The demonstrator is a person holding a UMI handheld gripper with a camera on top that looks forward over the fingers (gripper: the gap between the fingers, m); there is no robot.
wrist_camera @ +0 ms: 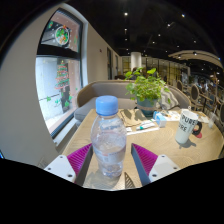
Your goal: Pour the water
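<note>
Jaws: the gripper (109,160) has its two pink pads (79,158) set wide apart. The water bottle (108,140) stands between them. I see a gap at each side, so the jaws look like they are around the bottle and not squeezing it.

Bottle: it is clear plastic with a blue cap (106,104). The cap is on. It stands upright on the worktop (150,140), right at the near end.

Middle of the worktop: some flat things lie past the bottle. A blue pen-like thing (143,127) is there too. They are too small to name for sure.

Mug: a white mug (186,126) with dark letters stands beyond the jaws, off to the right side. It is well apart from the bottle. I think this is where the water should go.

Plant: a green plant (147,85) in a pot stands further back.

Far away: a big window (60,70) is on the left. A room with ceiling lights is behind.

What could go wrong: the cap is on, so no water can come out until it is off. If the jaws squeeze too softly, the smooth bottle could slip or tip. If they squeeze too hard, the thin plastic could squash. The mug is far, so water could spill on the flat things on the way.
</note>
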